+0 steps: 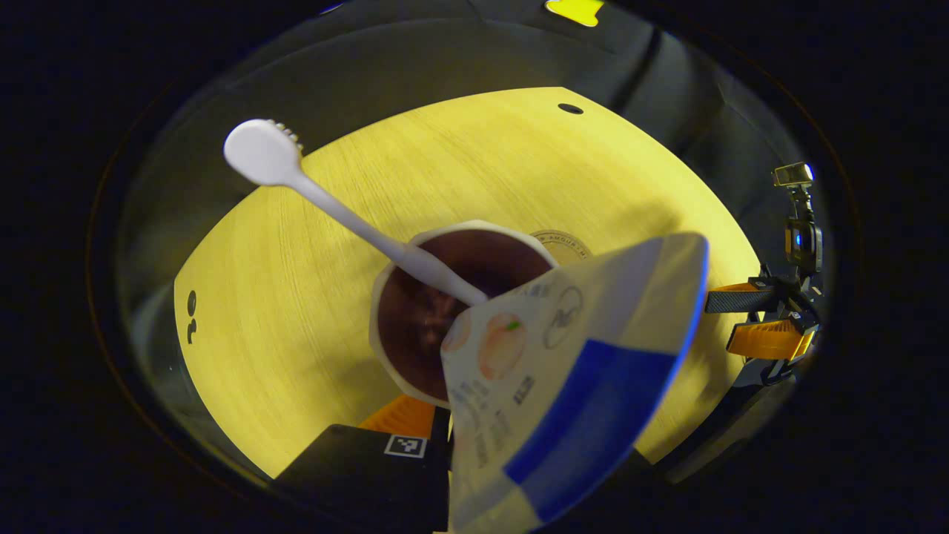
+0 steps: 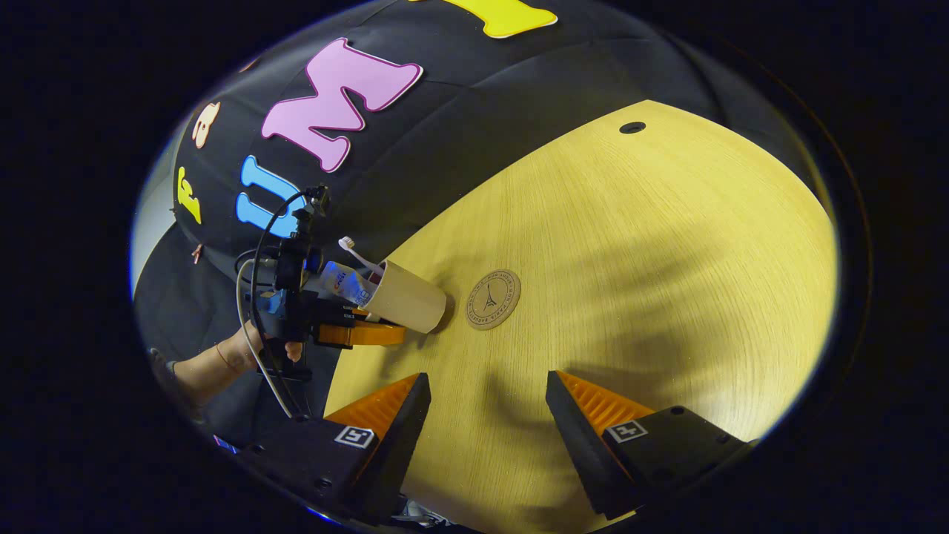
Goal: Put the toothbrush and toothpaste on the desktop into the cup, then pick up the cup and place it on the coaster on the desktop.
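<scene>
While the toothbrush (image 1: 326, 200) already leans in the cup (image 2: 404, 300), the toothpaste (image 1: 571, 386) is only poking its end over the rim, pinched by the left gripper (image 2: 356, 326). So that drop's left, then moving the cup onto the coaster (image 2: 493, 299) just beside it on the desk (image 2: 630, 297). Cup's tan paper, dark inside; tube's white with a blue band. Right gripper (image 2: 485, 415) hangs wide open, empty.

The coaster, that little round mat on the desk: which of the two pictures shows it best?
The right gripper view: the coaster lies whole and unobstructed on the desktop, just beside the cup, its printed ring and emblem visible. In the left gripper view only an arc of it peeks out behind the cup's rim and the toothpaste tube.
</scene>
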A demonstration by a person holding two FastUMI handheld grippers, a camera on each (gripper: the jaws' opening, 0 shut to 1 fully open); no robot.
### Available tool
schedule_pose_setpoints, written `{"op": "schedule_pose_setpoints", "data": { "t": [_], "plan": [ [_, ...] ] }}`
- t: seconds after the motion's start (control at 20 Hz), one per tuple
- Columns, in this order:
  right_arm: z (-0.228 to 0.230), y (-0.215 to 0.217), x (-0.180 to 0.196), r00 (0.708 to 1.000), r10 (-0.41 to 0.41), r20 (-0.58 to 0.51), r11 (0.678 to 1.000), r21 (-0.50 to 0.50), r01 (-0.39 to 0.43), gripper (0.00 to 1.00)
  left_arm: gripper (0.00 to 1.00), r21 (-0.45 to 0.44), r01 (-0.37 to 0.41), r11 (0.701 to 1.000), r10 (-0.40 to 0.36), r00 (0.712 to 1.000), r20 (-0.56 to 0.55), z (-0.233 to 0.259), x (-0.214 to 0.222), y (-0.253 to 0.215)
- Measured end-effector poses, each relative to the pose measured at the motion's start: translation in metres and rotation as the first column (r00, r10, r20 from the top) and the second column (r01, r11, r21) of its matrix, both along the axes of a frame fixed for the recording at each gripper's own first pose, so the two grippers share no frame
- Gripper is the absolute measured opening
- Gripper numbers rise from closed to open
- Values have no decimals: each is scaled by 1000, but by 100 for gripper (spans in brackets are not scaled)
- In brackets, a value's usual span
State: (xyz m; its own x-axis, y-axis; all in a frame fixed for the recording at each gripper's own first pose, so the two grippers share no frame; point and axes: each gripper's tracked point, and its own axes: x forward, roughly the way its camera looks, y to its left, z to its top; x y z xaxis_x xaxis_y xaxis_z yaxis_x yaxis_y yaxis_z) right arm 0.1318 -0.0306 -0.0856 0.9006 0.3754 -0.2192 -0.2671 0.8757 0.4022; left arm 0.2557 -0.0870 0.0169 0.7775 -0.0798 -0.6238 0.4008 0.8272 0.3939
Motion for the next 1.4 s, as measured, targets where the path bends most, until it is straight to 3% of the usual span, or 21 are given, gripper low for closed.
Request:
{"op": "schedule_pose_setpoints", "data": {
  "t": [0.65,0.7,0.75,1.4],
  "plan": [
    [0,-33,-10,997,-68,21,998,8,68,96,32,115,132,985,-131,991,-18,-5,16,-81],
    [0,-36,-11,997,-75,21,997,9,75,100,32,121,135,983,-134,991,-22,-7,17,-84],
    [0,-40,-11,996,-83,22,997,13,82,96,32,125,135,983,-133,991,-25,-9,17,-86],
    [7,-49,-7,995,-100,7,994,51,99,96,34,161,126,979,-120,992,-46,-20,21,-87]
  ]
}}
